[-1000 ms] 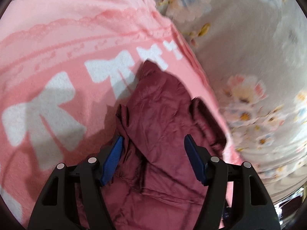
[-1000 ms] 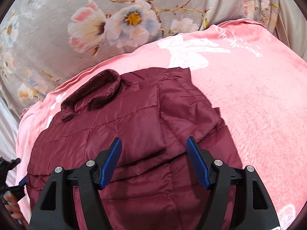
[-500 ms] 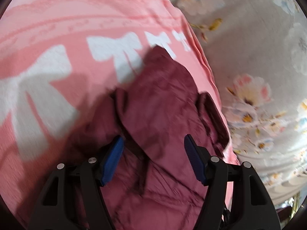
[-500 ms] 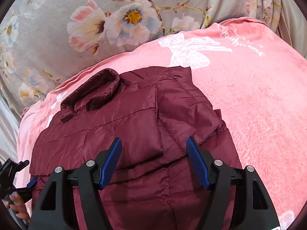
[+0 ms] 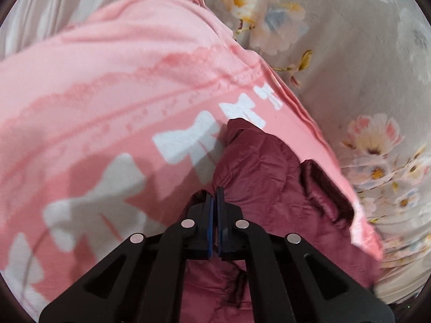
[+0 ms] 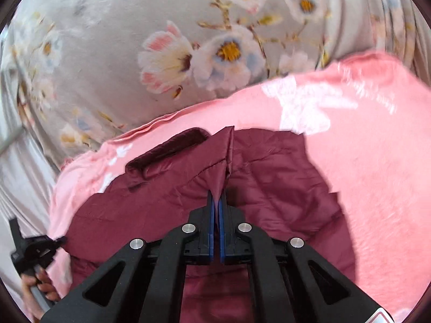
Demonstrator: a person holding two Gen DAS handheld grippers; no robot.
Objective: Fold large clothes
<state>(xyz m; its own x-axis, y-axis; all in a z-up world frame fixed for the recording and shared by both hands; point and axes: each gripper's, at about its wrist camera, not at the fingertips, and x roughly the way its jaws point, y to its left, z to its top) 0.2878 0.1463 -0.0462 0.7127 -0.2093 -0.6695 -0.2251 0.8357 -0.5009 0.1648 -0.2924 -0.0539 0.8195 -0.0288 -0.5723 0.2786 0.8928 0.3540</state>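
Observation:
A maroon quilted jacket (image 5: 258, 167) lies on a pink blanket (image 5: 107, 80), collar towards the far edge. My left gripper (image 5: 215, 191) is shut on a fold of the jacket's fabric at its left edge. In the right wrist view the jacket (image 6: 282, 183) spreads over the blanket (image 6: 377, 161), with its dark collar (image 6: 167, 148) to the upper left. My right gripper (image 6: 217, 195) is shut on a raised pinch of jacket fabric, which stands up as a ridge from the jaws. The left gripper (image 6: 35, 247) and the hand holding it show at the far left.
The pink blanket has white bow prints (image 5: 188, 140) and lies on a grey floral bedsheet (image 5: 363, 53), which fills the far side in the right wrist view (image 6: 134, 40). The blanket's edge (image 5: 309, 118) runs just beyond the collar.
Both grippers were open over the jacket; both have now closed on its fabric. The right one has drawn up a ridge of cloth. Both views have shifted slightly.

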